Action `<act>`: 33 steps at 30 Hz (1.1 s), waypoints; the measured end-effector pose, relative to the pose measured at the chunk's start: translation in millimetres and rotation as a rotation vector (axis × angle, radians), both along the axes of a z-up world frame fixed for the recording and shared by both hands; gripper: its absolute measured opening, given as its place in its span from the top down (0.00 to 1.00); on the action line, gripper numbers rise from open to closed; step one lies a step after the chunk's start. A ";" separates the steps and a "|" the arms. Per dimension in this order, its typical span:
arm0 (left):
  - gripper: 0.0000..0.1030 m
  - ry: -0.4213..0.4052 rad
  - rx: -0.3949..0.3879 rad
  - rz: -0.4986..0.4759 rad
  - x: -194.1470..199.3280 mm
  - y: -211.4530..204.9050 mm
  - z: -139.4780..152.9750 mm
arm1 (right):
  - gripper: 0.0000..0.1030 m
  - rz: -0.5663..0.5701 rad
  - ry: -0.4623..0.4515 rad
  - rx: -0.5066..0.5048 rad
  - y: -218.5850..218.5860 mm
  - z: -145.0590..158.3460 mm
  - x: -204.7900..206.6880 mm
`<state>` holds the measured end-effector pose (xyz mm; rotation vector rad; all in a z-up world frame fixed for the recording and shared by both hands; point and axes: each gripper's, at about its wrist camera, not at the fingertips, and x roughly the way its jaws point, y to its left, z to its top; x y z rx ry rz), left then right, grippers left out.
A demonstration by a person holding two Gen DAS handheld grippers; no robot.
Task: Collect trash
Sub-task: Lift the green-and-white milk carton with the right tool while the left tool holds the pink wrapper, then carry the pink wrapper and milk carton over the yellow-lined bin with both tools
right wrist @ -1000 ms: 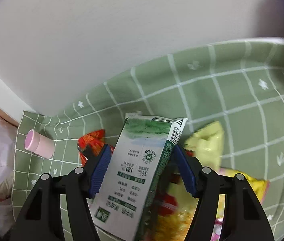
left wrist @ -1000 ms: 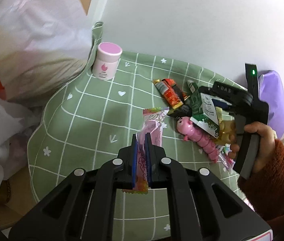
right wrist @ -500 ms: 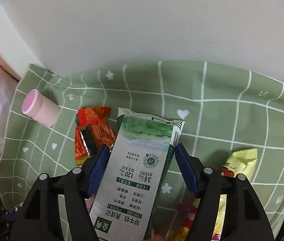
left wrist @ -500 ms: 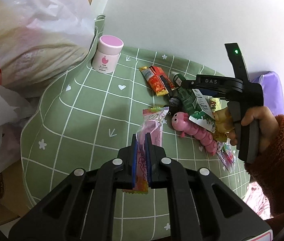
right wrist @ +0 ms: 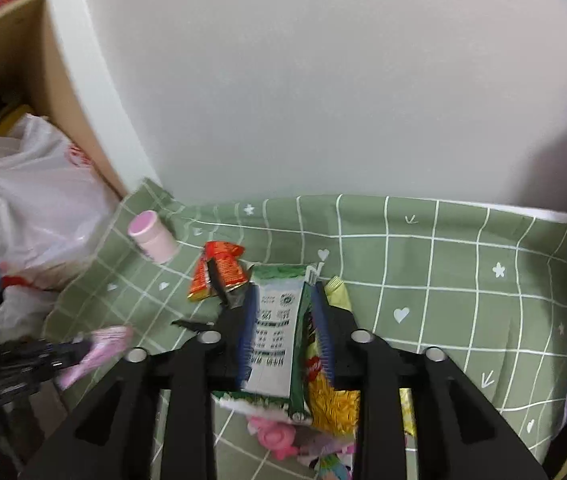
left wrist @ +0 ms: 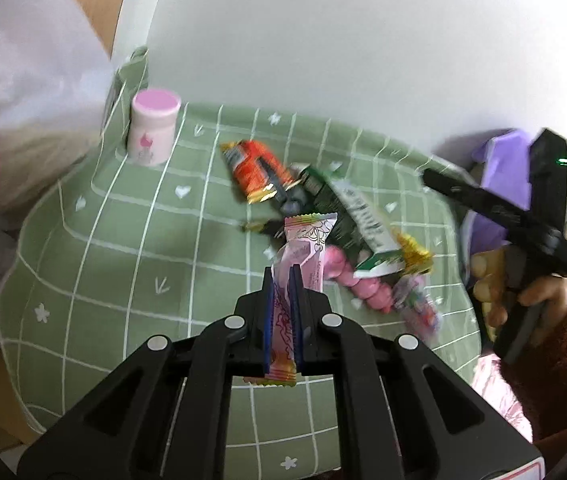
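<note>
Right wrist view shows your right gripper point(right wrist: 283, 332) has lifted the green milk carton point(right wrist: 277, 336), clamped at frame centre, while your left gripper point(left wrist: 282, 312) pinches the pink wrapper point(left wrist: 303, 248); both look bag-ready.

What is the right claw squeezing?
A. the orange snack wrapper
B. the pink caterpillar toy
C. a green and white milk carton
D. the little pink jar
C: in the right wrist view the right claw has its blue pads pressed on both sides of the green and white milk carton, lifted above the green checked cloth.
</note>
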<state>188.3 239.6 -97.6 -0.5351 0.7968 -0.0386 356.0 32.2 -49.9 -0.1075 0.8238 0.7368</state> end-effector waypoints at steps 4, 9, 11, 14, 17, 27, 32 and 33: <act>0.94 0.048 -0.004 0.023 0.6 -2.5 -13.2 | 0.32 0.069 0.078 -0.055 19.0 -25.9 1.8; 0.93 0.062 0.045 0.023 -10.9 0.5 -13.9 | 0.32 0.052 0.127 -0.217 69.5 -55.9 24.2; 0.93 0.058 0.050 0.030 -14.8 4.0 -13.7 | 0.32 0.040 0.136 -0.295 85.0 -66.9 36.1; 0.93 0.044 0.045 0.038 -21.4 8.2 -13.1 | 0.33 0.011 0.159 -0.349 95.3 -82.2 52.9; 0.93 0.019 0.042 0.031 -27.3 9.1 -9.0 | 0.40 -0.004 0.178 -0.267 84.6 -78.4 60.5; 0.93 -0.128 0.080 -0.077 -10.3 -24.0 39.6 | 0.42 -0.018 -0.113 -0.021 2.0 20.2 -2.0; 0.93 -0.220 0.105 -0.164 5.7 -51.8 69.2 | 0.44 -0.096 -0.211 0.037 -54.3 63.3 -28.5; 0.93 -0.241 0.110 -0.191 10.6 -60.8 76.5 | 0.44 -0.114 -0.229 0.041 -66.9 71.8 -32.8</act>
